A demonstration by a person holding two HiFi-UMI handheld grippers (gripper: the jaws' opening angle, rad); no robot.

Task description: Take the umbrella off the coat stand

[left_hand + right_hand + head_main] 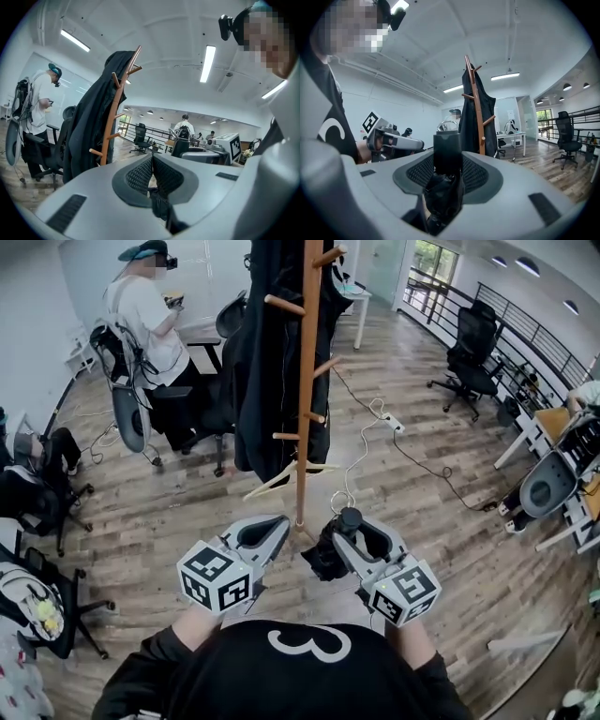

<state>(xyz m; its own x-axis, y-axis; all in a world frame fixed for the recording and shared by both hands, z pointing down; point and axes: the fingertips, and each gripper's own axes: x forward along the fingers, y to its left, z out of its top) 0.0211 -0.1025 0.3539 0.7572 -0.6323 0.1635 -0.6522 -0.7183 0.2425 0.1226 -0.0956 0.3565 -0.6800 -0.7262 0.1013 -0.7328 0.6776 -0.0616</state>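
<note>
Right gripper (448, 164): fingers closed on the umbrella (443, 194), pads on either side of its folded black cloth. The stub handle (447, 147) stands up past the tips, with a metal ring (446, 125) on its end.
Left gripper (151, 172): fingers pressed together pad to pad, with nothing made out between them. It is held level with the right one, just beside it and not touching the umbrella.
Umbrella, place: in front of the person's chest, low, near the foot of the coat stand (307, 381) but apart from it. No part rests on a peg.
Done: judged complete in the main, since the umbrella hangs from nothing and is carried by the right gripper alone.
Left: at most drawing it back from the stand. No place to set it down is shown.
Near edges: the stand's lower pegs and a pale hanger (281, 476) at the hem of the black coat (267, 362) lie ahead of the tips. A white cable (361, 442) runs over the floor (169, 512) past the base.
Open room: bare planks to the right of the stand and in front of the person.
Crowded side: the left, with office chairs (202, 409) and a standing person (145, 320) well apart.
</note>
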